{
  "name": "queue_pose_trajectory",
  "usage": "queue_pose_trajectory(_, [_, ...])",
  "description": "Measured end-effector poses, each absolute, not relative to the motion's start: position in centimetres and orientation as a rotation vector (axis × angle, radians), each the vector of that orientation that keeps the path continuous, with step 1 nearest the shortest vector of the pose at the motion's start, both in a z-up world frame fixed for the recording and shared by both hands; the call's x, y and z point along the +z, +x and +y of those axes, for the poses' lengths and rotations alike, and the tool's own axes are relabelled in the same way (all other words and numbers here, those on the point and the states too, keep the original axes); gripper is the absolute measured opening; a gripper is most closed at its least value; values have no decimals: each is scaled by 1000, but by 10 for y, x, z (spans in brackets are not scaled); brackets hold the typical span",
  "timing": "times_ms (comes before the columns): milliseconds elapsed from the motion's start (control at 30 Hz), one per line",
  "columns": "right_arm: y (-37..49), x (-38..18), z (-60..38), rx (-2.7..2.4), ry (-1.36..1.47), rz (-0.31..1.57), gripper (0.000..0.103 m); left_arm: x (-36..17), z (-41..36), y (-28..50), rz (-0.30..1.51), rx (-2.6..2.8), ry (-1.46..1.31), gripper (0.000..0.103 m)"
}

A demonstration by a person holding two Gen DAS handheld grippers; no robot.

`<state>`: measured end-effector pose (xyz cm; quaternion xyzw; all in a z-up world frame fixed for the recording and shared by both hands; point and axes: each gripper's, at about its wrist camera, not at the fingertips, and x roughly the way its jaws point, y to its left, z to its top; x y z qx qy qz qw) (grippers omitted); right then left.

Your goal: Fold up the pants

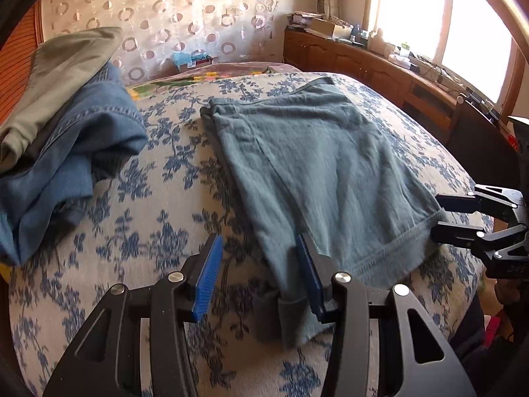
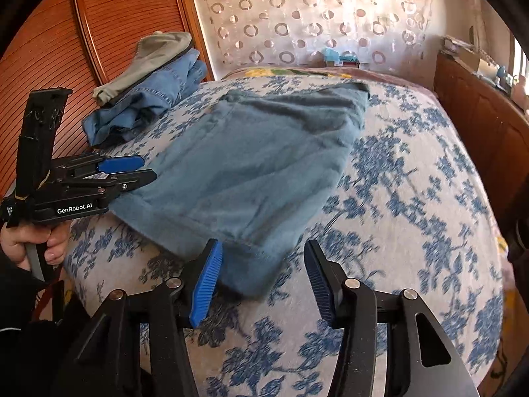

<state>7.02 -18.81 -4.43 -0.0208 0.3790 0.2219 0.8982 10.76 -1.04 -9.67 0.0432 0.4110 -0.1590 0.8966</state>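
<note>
Grey-blue pants [image 1: 317, 165] lie flat on the bed, partly folded, hem nearest me; they also show in the right wrist view [image 2: 251, 168]. My left gripper [image 1: 261, 278] is open at the near left hem corner, and cloth lies between its blue pads [image 1: 206, 281]. It shows from the side in the right wrist view [image 2: 145, 170]. My right gripper [image 2: 263, 284] is open around the near right hem corner, blue pads [image 2: 205, 284] on either side. It shows at the right edge of the left wrist view [image 1: 441, 216].
A floral blue-and-white bedspread [image 1: 158, 218] covers the bed. A pile of folded jeans and a grey garment [image 1: 66, 125] sits at the back left. A wooden sideboard [image 1: 380, 69] with clutter runs under the window at right. A wooden wardrobe [image 2: 99, 33] stands left.
</note>
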Motion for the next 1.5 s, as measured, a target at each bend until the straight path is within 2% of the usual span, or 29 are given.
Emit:
queue_pose_trajectory(200, [71, -47, -179, 471, -44, 805, 47, -104, -5, 104, 863, -317, 65, 48])
queue_pose_trajectory(367, [69, -43, -181, 473, -34, 807, 21, -105, -3, 104, 856, -318, 54, 48])
queue_pose_trajectory(467, [60, -39, -183, 485, -42, 798, 18, -106, -5, 103, 850, -317, 68, 48])
queue_pose_trajectory(933, [51, -36, -182, 458, -60, 780, 25, -106, -3, 103, 841, -323, 67, 51])
queue_pose_trajectory(1033, [48, -34, -182, 441, -69, 762, 28, -106, -3, 103, 850, -297, 78, 68])
queue_pose_trajectory(1067, [47, -33, -183, 438, -70, 757, 30, -105, -3, 102, 850, -292, 83, 77])
queue_pose_trajectory(1100, [46, -32, -184, 436, -70, 751, 30, -105, -2, 101, 847, -290, 85, 79])
queue_pose_trajectory(1367, [40, -25, -190, 410, -47, 714, 46, -103, 2, 94, 852, -297, 67, 80])
queue_pose_trajectory(1500, [43, -30, -189, 393, -41, 722, 47, -101, 1, 87, 843, -308, 56, 80])
